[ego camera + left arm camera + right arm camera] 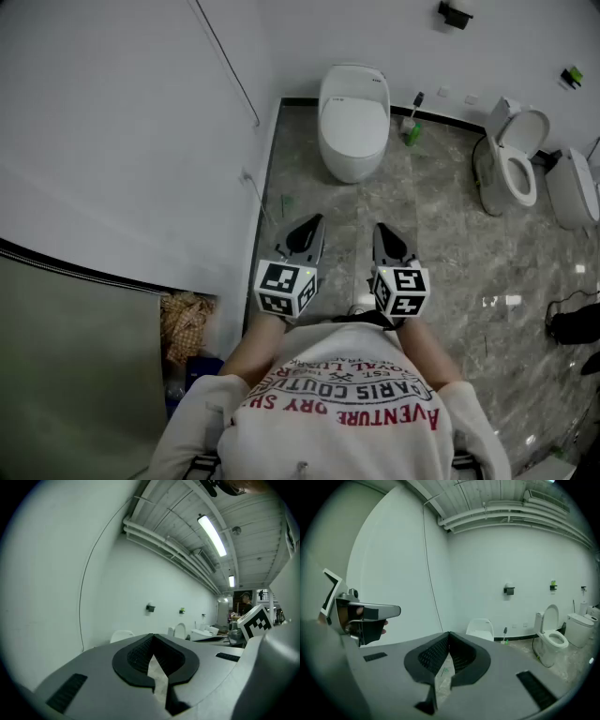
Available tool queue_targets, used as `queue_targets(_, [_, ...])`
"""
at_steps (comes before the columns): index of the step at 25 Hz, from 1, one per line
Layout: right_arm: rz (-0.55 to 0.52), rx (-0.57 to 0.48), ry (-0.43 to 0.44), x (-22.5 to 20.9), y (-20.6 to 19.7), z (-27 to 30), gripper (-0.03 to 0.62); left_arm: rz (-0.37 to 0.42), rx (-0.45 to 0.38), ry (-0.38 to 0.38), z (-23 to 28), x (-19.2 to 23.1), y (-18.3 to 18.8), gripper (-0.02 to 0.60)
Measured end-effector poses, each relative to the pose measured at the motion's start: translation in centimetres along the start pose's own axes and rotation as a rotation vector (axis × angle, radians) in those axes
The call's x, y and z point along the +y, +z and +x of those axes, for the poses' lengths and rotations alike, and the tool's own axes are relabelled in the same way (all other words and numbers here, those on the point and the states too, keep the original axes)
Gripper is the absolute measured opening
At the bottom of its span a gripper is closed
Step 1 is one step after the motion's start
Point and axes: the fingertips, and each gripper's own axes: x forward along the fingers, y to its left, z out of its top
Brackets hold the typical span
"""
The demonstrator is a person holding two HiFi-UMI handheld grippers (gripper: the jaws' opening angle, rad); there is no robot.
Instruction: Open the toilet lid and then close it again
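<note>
**Closed toilet dead ahead of two shut, empty grippers**

Read from left to right. The left wall (pixel 122 141) runs along the left edge of the floor (pixel 441 244). The left gripper (pixel 307 232) is held in front of the person's chest, its jaws pressed together on nothing, and its tip slants slightly to the right. In the left gripper view the same jaws (pixel 152 637) meet with only floor showing below them.

The toilet (pixel 353 117) stands at the far edge of the floor, near its far-left corner, with its rear against the back wall (pixel 375 37). Its lid (pixel 354 94) is down. It is well apart from both grippers and lies straight ahead of the gap between them.

Its long axis runs from the back wall toward the person, so the free front edge of the lid probably faces the grippers and the hinge lies at the wall end. Neither gripper is clearly the nearer.

The right gripper (pixel 386 239) is likewise closed and empty, with its tip slanted slightly to the left. A toilet brush (pixel 412 122) stands just right of the toilet at the far edge. A second toilet (pixel 514 169), with its lid raised, stands further right and is no part of the approach
</note>
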Motion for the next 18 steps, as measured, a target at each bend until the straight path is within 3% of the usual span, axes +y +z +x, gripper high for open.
queue_targets(18, [0.043, 0.03, 0.007, 1.3, -1.1, 1.4, 0.014, -0.01, 0.051, 0.028, -0.4, 2.5, -1.3, 0.008])
